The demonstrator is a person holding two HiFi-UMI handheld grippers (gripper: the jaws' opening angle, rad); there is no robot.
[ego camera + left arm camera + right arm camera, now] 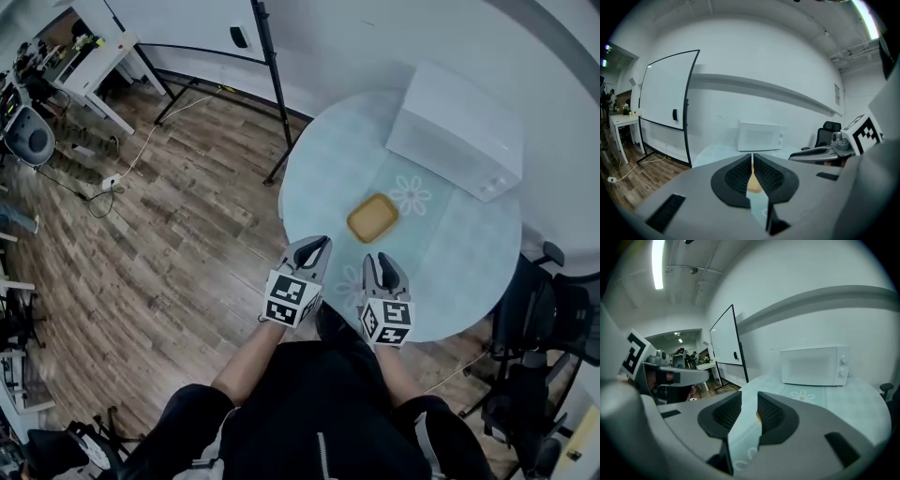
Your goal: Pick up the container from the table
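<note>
Container: yellow, shallow, rounded-square. It sits flat near the middle of the round table, a little toward my near edge. A daisy print on the cloth lies just beside it on the far-right side. The white microwave stands at the far right edge, well apart from the container. Only bare cloth lies between the container and my grippers. Off the table, a whiteboard stand is past the far left edge and an office chair is by the right edge.

Left gripper: over the near edge, jaws almost together, empty. The container is ahead and to its right.

Right gripper: alongside the left, jaws narrowly apart, nothing between the pads. The container is just ahead, near, untouched.
</note>
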